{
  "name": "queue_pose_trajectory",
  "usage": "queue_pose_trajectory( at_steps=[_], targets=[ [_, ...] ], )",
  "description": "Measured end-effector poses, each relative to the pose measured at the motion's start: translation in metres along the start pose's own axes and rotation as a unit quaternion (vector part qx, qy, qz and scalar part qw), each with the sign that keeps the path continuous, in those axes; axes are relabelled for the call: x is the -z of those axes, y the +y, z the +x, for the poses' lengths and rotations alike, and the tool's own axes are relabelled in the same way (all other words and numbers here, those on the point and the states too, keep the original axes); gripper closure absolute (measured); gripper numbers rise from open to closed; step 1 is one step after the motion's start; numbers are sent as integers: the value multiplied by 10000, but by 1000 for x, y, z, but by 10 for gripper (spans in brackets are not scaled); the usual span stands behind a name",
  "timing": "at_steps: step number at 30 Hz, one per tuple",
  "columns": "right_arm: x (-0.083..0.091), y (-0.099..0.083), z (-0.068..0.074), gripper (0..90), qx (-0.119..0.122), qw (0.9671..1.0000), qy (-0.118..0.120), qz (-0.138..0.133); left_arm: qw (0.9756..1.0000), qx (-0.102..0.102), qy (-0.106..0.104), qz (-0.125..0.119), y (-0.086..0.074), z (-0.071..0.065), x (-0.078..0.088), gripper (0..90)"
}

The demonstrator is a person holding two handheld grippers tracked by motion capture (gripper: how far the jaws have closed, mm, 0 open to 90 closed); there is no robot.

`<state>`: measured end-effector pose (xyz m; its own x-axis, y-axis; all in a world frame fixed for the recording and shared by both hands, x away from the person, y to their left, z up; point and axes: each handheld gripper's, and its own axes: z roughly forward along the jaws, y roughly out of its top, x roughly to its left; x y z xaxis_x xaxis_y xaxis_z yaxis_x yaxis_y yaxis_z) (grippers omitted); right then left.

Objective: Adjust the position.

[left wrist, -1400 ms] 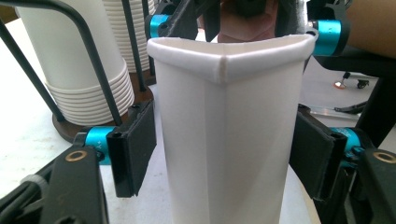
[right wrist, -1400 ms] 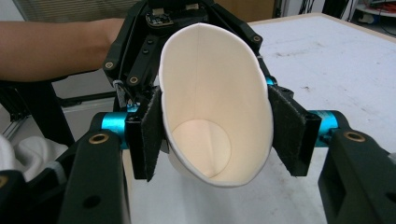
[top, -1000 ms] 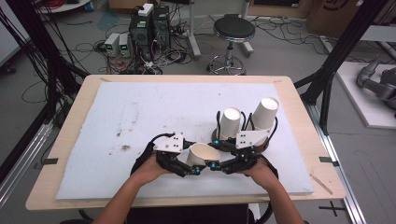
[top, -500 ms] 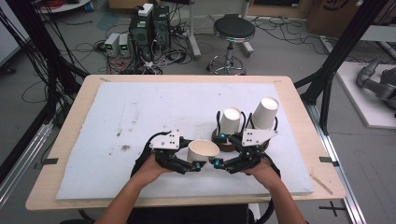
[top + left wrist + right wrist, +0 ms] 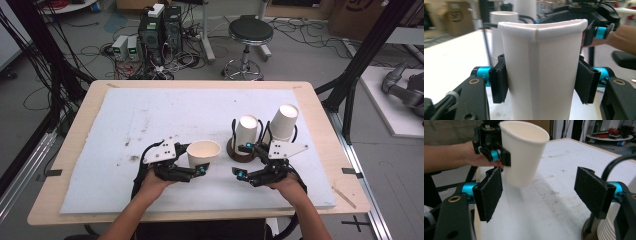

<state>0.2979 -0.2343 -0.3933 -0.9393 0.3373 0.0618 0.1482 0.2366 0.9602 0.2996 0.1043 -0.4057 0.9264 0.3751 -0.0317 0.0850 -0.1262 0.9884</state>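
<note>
1. Left tongs (image 5: 201, 169) clamped on a paper cup (image 5: 203, 153), upright, mouth up, rim squeezed flat at the sides, at 6 o'clock on the tabletop (image 5: 150, 115).
2. Right tongs (image 5: 241, 161) spread wide, holding nothing, at 3 o'clock from the cup.
3. Two inverted cups (image 5: 246, 130) on a rack (image 5: 240, 152) just beyond the right tongs, at 12 o'clock from them.
</note>
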Motion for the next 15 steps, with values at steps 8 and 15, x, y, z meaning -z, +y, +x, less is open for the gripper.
queue_pose_trajectory(
  at_steps=[8, 15],
  targets=[
    [10, -3, -1, 233, 3, 9998, -196, 47, 9984, 66, 539, -144, 3, 10, 22, 375],
    [12, -2, -5, 233, -9, 9995, -315, 25, 9944, 160, 1009, -282, 4, 23, 38, 376]
  ],
)
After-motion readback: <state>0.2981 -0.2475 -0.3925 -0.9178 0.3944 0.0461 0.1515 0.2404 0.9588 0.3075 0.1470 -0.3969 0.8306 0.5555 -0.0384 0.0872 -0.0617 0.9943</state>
